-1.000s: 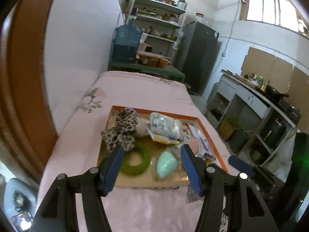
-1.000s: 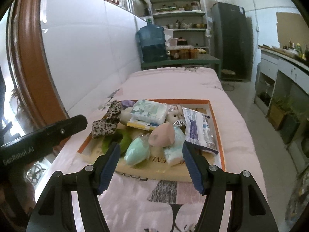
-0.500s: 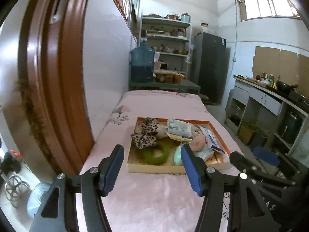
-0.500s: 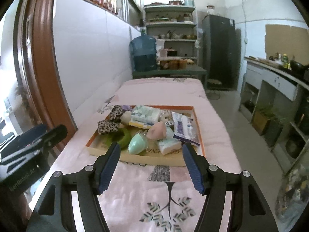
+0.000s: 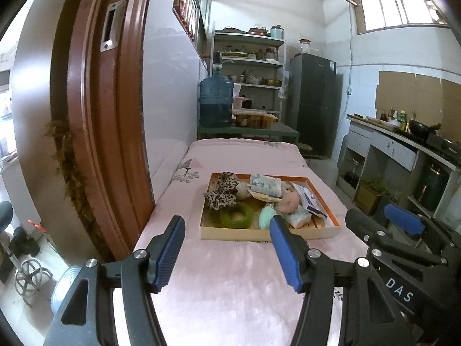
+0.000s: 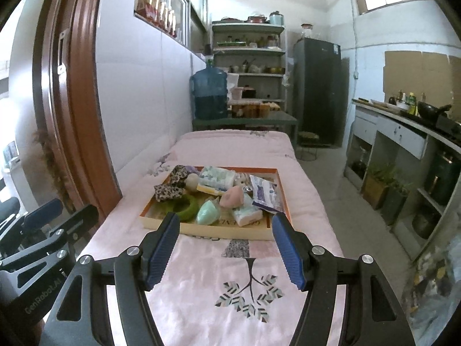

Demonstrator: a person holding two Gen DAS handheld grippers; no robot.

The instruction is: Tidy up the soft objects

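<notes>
An orange-rimmed shallow box (image 5: 268,233) (image 6: 219,233) lies on the pink bedcover and holds several soft things: a leopard-print bow (image 5: 220,191) (image 6: 170,191), a green ring (image 5: 236,215) (image 6: 184,206), a mint pouch (image 5: 266,216) (image 6: 208,212), a pink plush (image 5: 289,203) (image 6: 232,196) and tissue packs (image 5: 265,184) (image 6: 217,176). My left gripper (image 5: 227,253) is open and empty, well short of the box's near edge. My right gripper (image 6: 226,255) is open and empty, also back from the box. The right gripper shows at the right of the left wrist view (image 5: 403,230).
A brown door frame (image 5: 95,115) stands close on the left. The bed runs back to a green table with a blue water jug (image 5: 215,102), shelves and a dark fridge (image 5: 312,101). A counter (image 5: 403,144) with pots lines the right wall across a floor aisle.
Both grippers have pulled back from the box toward the foot of the bed and risen; the box now looks smaller and farther away. Both stay open.
</notes>
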